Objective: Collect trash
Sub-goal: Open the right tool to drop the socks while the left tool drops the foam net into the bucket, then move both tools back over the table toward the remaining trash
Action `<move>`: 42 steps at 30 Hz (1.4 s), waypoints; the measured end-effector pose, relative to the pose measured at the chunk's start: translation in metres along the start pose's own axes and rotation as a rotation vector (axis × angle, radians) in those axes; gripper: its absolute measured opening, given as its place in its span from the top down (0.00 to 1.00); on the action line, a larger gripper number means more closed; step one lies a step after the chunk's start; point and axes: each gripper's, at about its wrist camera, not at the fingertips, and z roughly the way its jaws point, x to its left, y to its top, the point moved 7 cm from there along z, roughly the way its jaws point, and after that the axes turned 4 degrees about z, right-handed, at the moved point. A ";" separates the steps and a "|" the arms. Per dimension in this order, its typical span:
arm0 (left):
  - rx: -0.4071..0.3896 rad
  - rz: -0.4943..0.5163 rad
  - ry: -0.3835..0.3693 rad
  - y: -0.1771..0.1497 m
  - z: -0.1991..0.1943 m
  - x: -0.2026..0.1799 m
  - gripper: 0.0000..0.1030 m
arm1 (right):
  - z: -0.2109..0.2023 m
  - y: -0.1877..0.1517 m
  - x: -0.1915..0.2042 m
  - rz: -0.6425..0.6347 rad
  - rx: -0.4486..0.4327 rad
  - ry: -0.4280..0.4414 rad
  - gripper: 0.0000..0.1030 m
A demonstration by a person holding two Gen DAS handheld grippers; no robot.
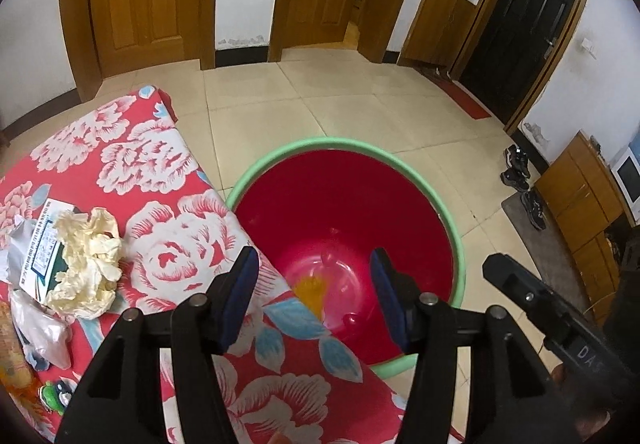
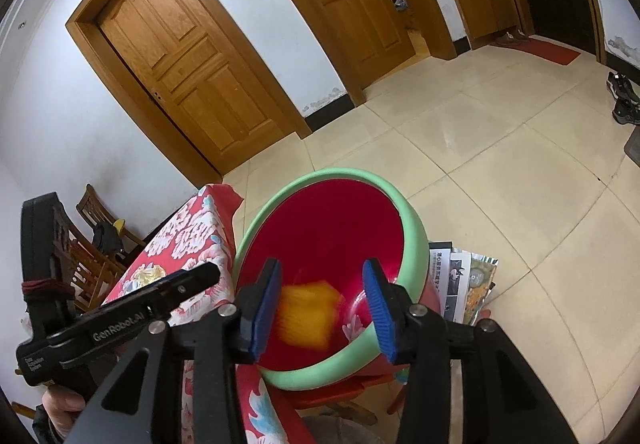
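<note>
A red bin with a green rim [image 1: 458,244] stands beside the table with the red flowered cloth [image 1: 132,156]. My left gripper [image 1: 314,256] is open over the table's edge and the bin, with nothing between its fingers. My right gripper [image 2: 322,264] is open above the bin [image 2: 416,228]. A blurred orange piece [image 2: 308,314] shows between its jaws, free of the pads; the left wrist view shows the orange piece [image 1: 310,292] low inside the bin. On the cloth lie crumpled cream paper [image 1: 88,264], a printed leaflet [image 1: 40,248] and a clear plastic bag [image 1: 40,332].
Magazines [image 2: 468,280] lie stacked on the floor right of the bin. A wooden chair [image 2: 92,244] stands behind the table. Shoes [image 1: 518,172] and a low cabinet [image 1: 580,196] are at the right wall. Pale tiled floor [image 1: 340,96] runs to the wooden doors.
</note>
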 end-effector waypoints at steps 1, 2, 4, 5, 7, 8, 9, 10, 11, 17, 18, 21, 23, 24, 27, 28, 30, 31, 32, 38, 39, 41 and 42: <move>-0.006 -0.006 -0.004 0.001 -0.003 0.001 0.44 | -0.001 0.000 0.001 -0.002 -0.001 -0.001 0.55; -0.010 -0.011 -0.006 0.001 -0.005 0.002 0.44 | -0.003 0.000 0.001 -0.004 -0.003 -0.001 0.55; -0.019 -0.026 -0.012 0.000 -0.011 0.005 0.44 | -0.005 -0.001 0.003 -0.008 -0.004 0.001 0.54; -0.023 -0.035 -0.015 -0.001 -0.015 0.007 0.44 | -0.006 -0.001 0.005 -0.010 -0.004 0.002 0.53; -0.027 -0.051 -0.016 -0.003 -0.021 0.011 0.44 | -0.008 -0.003 0.009 -0.019 -0.007 0.009 0.52; -0.029 -0.060 -0.014 -0.006 -0.025 0.014 0.44 | -0.010 -0.004 0.012 -0.024 -0.007 0.015 0.50; -0.031 -0.069 -0.008 -0.008 -0.029 0.017 0.44 | -0.011 -0.005 0.015 -0.027 -0.006 0.020 0.49; -0.031 -0.075 -0.002 -0.010 -0.032 0.019 0.44 | -0.012 -0.006 0.016 -0.030 -0.005 0.024 0.48; -0.033 -0.082 0.007 -0.013 -0.036 0.022 0.44 | -0.013 -0.007 0.019 -0.034 -0.003 0.029 0.47; -0.053 -0.112 0.063 -0.027 -0.063 0.044 0.44 | -0.017 -0.017 0.038 -0.061 0.013 0.059 0.41; -0.058 -0.117 0.075 -0.029 -0.068 0.049 0.44 | -0.018 -0.019 0.041 -0.064 0.014 0.062 0.41; -0.069 -0.133 0.110 -0.036 -0.081 0.065 0.44 | -0.020 -0.025 0.051 -0.075 0.021 0.072 0.37; -0.076 -0.148 0.133 -0.040 -0.089 0.076 0.44 | -0.020 -0.028 0.057 -0.081 0.025 0.080 0.35; -0.079 -0.155 0.147 -0.043 -0.093 0.082 0.44 | -0.020 -0.029 0.058 -0.083 0.027 0.083 0.34; -0.089 -0.167 0.191 -0.050 -0.105 0.097 0.44 | -0.019 -0.035 0.067 -0.093 0.036 0.092 0.33; -0.092 -0.170 0.213 -0.053 -0.109 0.103 0.44 | -0.019 -0.037 0.071 -0.098 0.041 0.095 0.33; -0.095 -0.180 0.237 -0.058 -0.116 0.113 0.44 | -0.018 -0.040 0.075 -0.103 0.050 0.101 0.33; -0.096 -0.191 0.243 -0.061 -0.119 0.119 0.44 | -0.017 -0.042 0.078 -0.106 0.053 0.103 0.33; -0.098 -0.202 0.247 -0.063 -0.122 0.124 0.44 | -0.017 -0.043 0.081 -0.109 0.058 0.106 0.33; -0.106 -0.247 0.337 -0.077 -0.136 0.157 0.44 | -0.015 -0.051 0.092 -0.128 0.076 0.114 0.33; -0.097 -0.241 0.369 -0.080 -0.137 0.161 0.44 | -0.015 -0.053 0.094 -0.131 0.081 0.116 0.32; -0.085 -0.237 0.408 -0.085 -0.138 0.169 0.44 | -0.014 -0.056 0.098 -0.136 0.088 0.118 0.32; -0.078 -0.240 0.423 -0.089 -0.139 0.174 0.44 | -0.013 -0.057 0.099 -0.139 0.091 0.118 0.32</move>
